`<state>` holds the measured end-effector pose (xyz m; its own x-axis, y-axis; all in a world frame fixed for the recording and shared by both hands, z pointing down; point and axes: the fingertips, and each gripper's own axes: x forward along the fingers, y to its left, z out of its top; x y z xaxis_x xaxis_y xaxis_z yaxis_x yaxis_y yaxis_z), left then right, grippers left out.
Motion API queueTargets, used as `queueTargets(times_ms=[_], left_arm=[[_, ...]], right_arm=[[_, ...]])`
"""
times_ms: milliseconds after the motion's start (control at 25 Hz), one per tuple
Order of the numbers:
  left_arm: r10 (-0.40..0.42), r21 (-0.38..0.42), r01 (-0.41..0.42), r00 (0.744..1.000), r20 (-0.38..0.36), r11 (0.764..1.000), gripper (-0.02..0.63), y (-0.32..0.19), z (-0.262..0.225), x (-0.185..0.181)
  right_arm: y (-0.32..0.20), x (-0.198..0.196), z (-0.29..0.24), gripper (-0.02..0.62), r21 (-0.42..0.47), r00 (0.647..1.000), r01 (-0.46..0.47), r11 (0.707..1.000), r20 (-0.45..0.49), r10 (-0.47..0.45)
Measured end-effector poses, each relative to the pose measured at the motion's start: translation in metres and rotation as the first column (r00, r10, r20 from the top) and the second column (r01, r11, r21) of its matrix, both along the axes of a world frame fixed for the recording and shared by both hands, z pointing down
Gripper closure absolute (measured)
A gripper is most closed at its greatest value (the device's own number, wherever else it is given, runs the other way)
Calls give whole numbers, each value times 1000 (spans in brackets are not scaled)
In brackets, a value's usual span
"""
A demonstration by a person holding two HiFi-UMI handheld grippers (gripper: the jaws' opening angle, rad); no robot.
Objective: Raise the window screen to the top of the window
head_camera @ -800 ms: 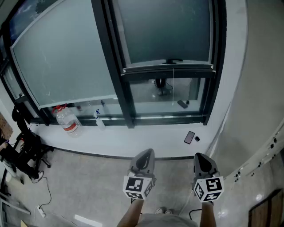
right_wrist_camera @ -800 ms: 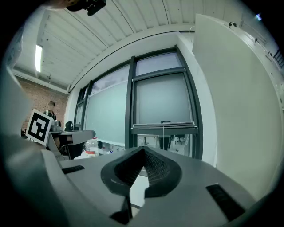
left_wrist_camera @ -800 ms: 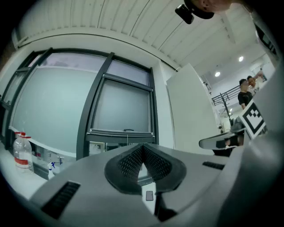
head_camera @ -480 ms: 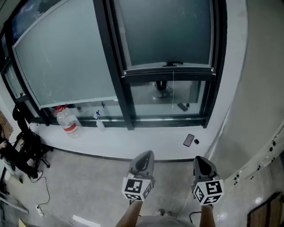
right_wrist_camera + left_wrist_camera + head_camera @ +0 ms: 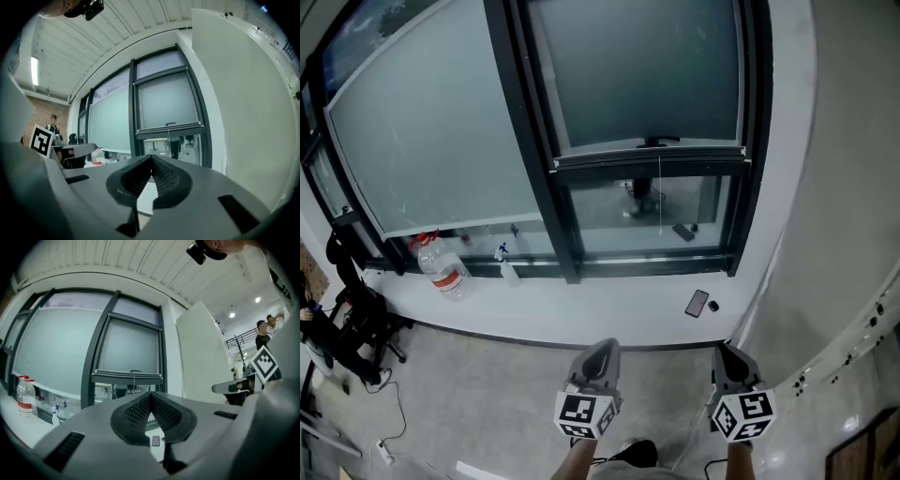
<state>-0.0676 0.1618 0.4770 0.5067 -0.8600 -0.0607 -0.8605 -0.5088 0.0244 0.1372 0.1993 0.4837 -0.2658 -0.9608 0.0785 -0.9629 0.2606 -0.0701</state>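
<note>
The window screen (image 5: 637, 75) covers the upper part of the right window, its dark bottom bar (image 5: 652, 157) carrying a small handle (image 5: 654, 142) and a thin pull cord (image 5: 659, 192). Both grippers hang far below it, over the floor. My left gripper (image 5: 600, 356) is shut and empty. My right gripper (image 5: 729, 364) is shut and empty too. In the left gripper view the bottom bar (image 5: 127, 377) lies well ahead of the closed jaws. In the right gripper view the bottom bar (image 5: 168, 127) is also far off.
A white sill (image 5: 609, 305) runs under the windows with a phone (image 5: 697, 303), a water bottle (image 5: 439, 267) and a small spray bottle (image 5: 504, 262) on it. A white wall (image 5: 853, 187) stands at the right. Dark equipment (image 5: 347, 319) sits at the left on the floor.
Both grippers have dropped lower in the head view and the view has drawn back a little from the window. The screen's bottom bar stays at the same height on the frame.
</note>
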Motion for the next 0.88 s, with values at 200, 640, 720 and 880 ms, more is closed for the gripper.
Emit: queueTargets(times_ms=[200, 640, 720, 880], left_arm=[[2, 10, -2, 1000, 21, 1000, 604, -24, -2, 6], [-20, 43, 21, 1000, -14, 999, 603, -165, -3, 3], [-24, 52, 25, 1000, -15, 998, 603, -201, -10, -1], [-15, 68, 16, 1000, -18, 998, 603, -271, -21, -5]], right_arm=[[-15, 6, 2, 591, 3, 1000, 15, 1000, 16, -15], [-155, 8, 1, 591, 13, 1000, 28, 1000, -13, -27], [-193, 5, -7, 591, 23, 999, 33, 999, -20, -33], [-268, 2, -17, 591, 32, 999, 28, 999, -24, -27]])
